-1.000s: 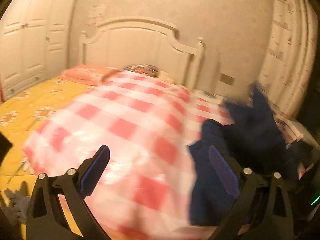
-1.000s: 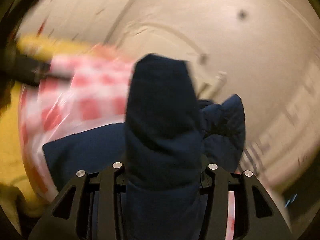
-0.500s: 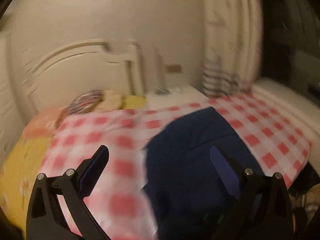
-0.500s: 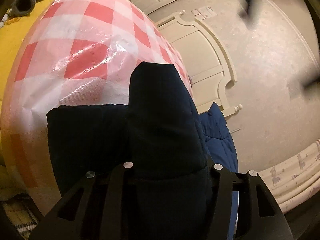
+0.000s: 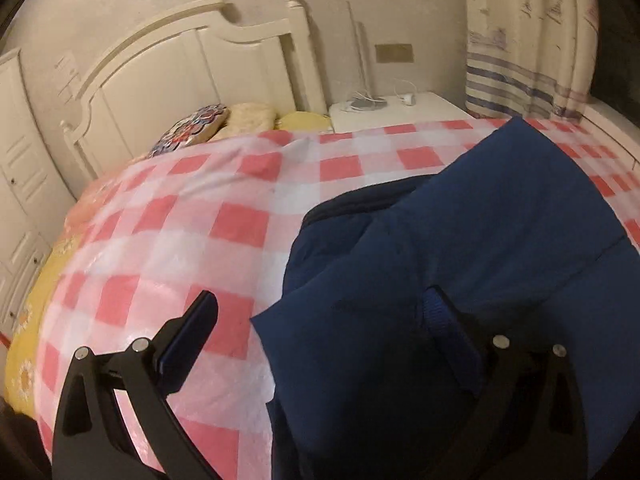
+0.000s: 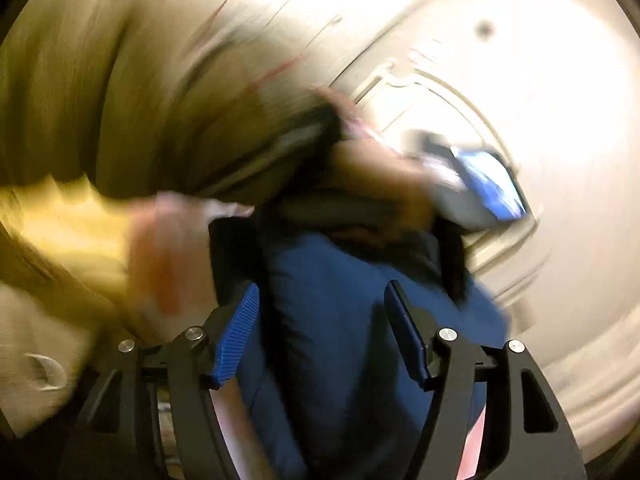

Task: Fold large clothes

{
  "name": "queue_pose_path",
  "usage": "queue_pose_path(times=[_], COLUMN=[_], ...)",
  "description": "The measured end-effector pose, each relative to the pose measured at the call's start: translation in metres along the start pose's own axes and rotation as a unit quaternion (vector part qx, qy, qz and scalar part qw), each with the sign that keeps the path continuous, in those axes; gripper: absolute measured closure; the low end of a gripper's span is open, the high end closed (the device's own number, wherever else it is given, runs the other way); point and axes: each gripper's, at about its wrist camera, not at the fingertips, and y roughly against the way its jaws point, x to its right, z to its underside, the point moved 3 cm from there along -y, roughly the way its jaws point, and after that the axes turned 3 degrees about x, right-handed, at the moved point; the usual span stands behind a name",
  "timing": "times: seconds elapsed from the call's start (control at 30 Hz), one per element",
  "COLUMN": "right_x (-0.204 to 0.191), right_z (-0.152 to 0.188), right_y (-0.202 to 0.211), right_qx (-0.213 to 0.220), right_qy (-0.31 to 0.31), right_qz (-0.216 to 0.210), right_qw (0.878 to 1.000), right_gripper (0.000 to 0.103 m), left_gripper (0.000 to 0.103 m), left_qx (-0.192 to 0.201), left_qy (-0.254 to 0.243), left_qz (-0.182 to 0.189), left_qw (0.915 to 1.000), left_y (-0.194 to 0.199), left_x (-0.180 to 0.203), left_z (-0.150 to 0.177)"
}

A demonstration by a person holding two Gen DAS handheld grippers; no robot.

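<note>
Right view motion-blurred, navy garment edge-cropped — hand smeared

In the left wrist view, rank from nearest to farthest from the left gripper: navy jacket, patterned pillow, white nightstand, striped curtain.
1. Navy jacket, directly at the left gripper, right side.
2. Patterned pillow, far left by the headboard.
3. White nightstand, beyond the bed.
4. Striped curtain, far right; close call with the nightstand.

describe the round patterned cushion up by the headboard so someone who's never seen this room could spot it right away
Start at the cream arched wooden headboard at the top of the bed. At its foot, just beyond the pink-and-white checked cover, sits a row of pillows. The round cushion is the leftmost in view, tilted, and the only one with a busy red, white and blue pattern; its neighbours are plain pale yellow.
</note>
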Motion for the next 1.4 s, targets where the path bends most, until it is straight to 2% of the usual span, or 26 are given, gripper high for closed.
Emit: queue_pose_path(times=[0.07,0.17,0.23,0.3,0.37,0.43,0.47,0.5,0.53,0.6,0.63,0.67,0.73,0.8,0.87,0.93,0.97,1.0,1.03,1.07,1.13,1.2,1.33,1.37,1.4], right_x=[0.048,0.126,0.184,0.236,0.268,0.286,0.285,0.284,0.276,0.253,0.25,0.256,0.263,0.27,0.284,0.297,0.292,0.282,0.271,0.269,0.272,0.274,0.27,0.263,0.255], right_z=[0.011,0.035,0.057,0.059,0.061,0.054,0.056,0.054,0.054,0.074,0.079,0.078,0.069,0.058,0.056,0.064,0.075,0.089,0.093,0.091,0.08,0.065,0.023,0.021,0.024], right_y=[0.017,0.02,0.009,-0.02,-0.043,-0.071,-0.075,-0.095,-0.126,-0.18,-0.191,-0.195,-0.195,-0.184,-0.174,-0.171,-0.183,-0.202,-0.209,-0.206,-0.197,-0.184,-0.136,-0.138,-0.147], right_qx=[0.019,0.025,0.023,0.018,0.02,0.021,0.017,0.006,-0.028,-0.127,-0.13,-0.133,-0.159,-0.156,-0.123,-0.105,-0.136,-0.182,-0.185,-0.183,-0.208,-0.211,-0.126,-0.125,-0.15], right_qy=[-0.083,-0.196,-0.281,-0.342,-0.376,-0.386,-0.384,-0.376,-0.364,-0.339,-0.343,-0.361,-0.357,-0.348,-0.361,-0.398,-0.408,-0.397,-0.367,-0.355,-0.36,-0.342,-0.32,-0.31,-0.301], right_qz=[0.023,0.055,0.065,0.073,0.075,0.069,0.065,0.055,0.038,-0.002,-0.009,-0.018,-0.026,-0.017,0.019,0.049,0.042,0.021,0.022,0.031,0.037,0.047,0.07,0.064,0.044], right_qw=[0.996,0.979,0.957,0.937,0.923,0.92,0.921,0.925,0.93,0.932,0.93,0.923,0.92,0.924,0.924,0.91,0.902,0.899,0.911,0.916,0.909,0.915,0.937,0.94,0.941], right_gripper=[0.041,0.045,0.052,0.062,0.066,0.068,0.069,0.069,0.069,0.069,0.069,0.069,0.069,0.069,0.069,0.069,0.069,0.069,0.069,0.069,0.069,0.069,0.069,0.068,0.068], left_gripper=[0.002,0.002,0.002,0.002,0.002,0.002,0.002,0.002,0.002,0.002,0.002,0.002,0.002,0.002,0.002,0.002,0.002,0.002,0.002,0.002,0.002,0.002,0.002,0.002,0.002], left_qx=[0.002,0.003,0.004,0.006,0.008,0.01,0.011,0.012,0.011,0.005,-0.002,-0.005,-0.008,-0.008,-0.006,-0.005,-0.006,-0.009,-0.012,-0.015,-0.016,-0.018,-0.018,-0.018,-0.018], left_qy=[0.002,0.002,0.01,0.016,0.02,0.023,0.026,0.027,0.033,0.043,0.051,0.056,0.061,0.064,0.067,0.07,0.073,0.073,0.076,0.08,0.08,0.081,0.083,0.084,0.085], left_qz=[-0.006,-0.009,-0.008,-0.008,-0.008,-0.009,-0.009,-0.01,-0.02,-0.028,-0.017,-0.009,-0.001,0.002,0.003,0.003,0.003,0.002,0.007,0.013,0.013,0.014,0.016,0.017,0.015], left_qw=[1.0,0.9999,0.9999,0.9998,0.9997,0.9996,0.9996,0.9995,0.9992,0.9987,0.9986,0.9984,0.9981,0.9979,0.9977,0.9975,0.9973,0.9973,0.997,0.9966,0.9965,0.9964,0.9962,0.9962,0.9961], left_y=[-0.002,-0.003,-0.003,-0.005,-0.005,-0.004,-0.004,-0.004,-0.004,-0.008,-0.012,-0.013,-0.014,-0.015,-0.015,-0.014,-0.014,-0.016,-0.017,-0.017,-0.018,-0.018,-0.018,-0.018,-0.017], left_x=[-0.001,-0.004,-0.006,-0.007,-0.008,-0.009,-0.01,-0.01,-0.013,-0.018,-0.021,-0.022,-0.024,-0.024,-0.025,-0.025,-0.025,-0.025,-0.026,-0.027,-0.027,-0.027,-0.027,-0.026,-0.027], left_z=[0.001,-0.002,-0.001,-0.002,-0.001,0.0,0.001,0.001,0.001,0.002,0.004,0.004,0.006,0.006,0.007,0.007,0.007,0.008,0.008,0.009,0.01,0.01,0.01,0.01,0.01])
